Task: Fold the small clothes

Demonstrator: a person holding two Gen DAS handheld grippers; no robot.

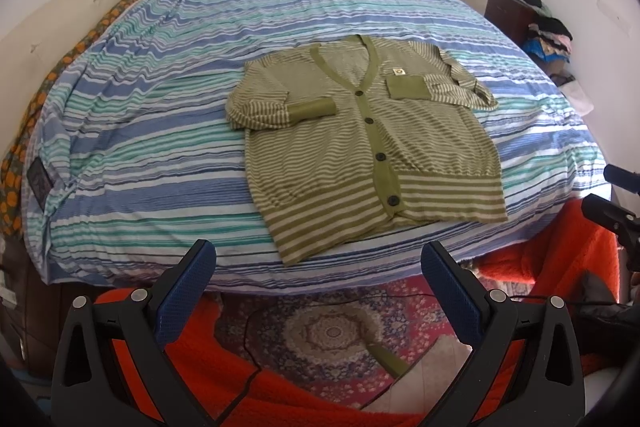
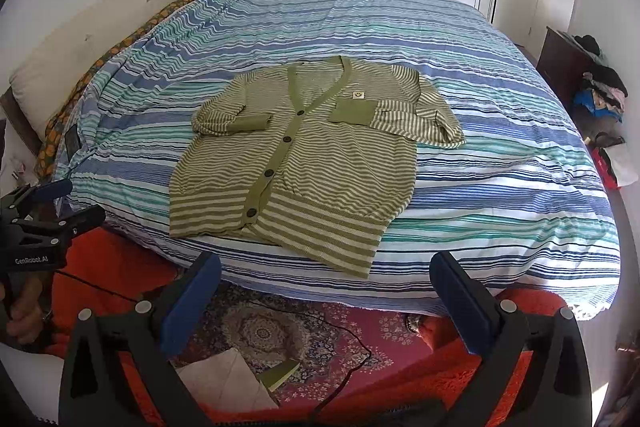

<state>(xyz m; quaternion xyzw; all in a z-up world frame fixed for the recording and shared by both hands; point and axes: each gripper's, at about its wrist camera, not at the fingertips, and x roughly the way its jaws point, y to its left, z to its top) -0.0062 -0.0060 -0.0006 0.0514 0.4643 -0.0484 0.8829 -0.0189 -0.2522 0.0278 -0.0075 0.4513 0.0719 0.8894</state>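
1. Left wrist view: one olive-and-cream striped knit cardigan [image 1: 360,147] lies flat near the foot edge of the bed with a blue, teal and white striped cover [image 1: 160,131]; both sleeves are folded across its chest, and four dark buttons show.
2. Left gripper [image 1: 318,259]: two blue-padded fingers spread apart, empty, clear of the cardigan.
3. Right gripper [image 2: 326,269]: fingers likewise apart, empty.
4. Chest patch is too small to read; the left gripper's body, in the right wrist view, reads "GenRobot.AI".
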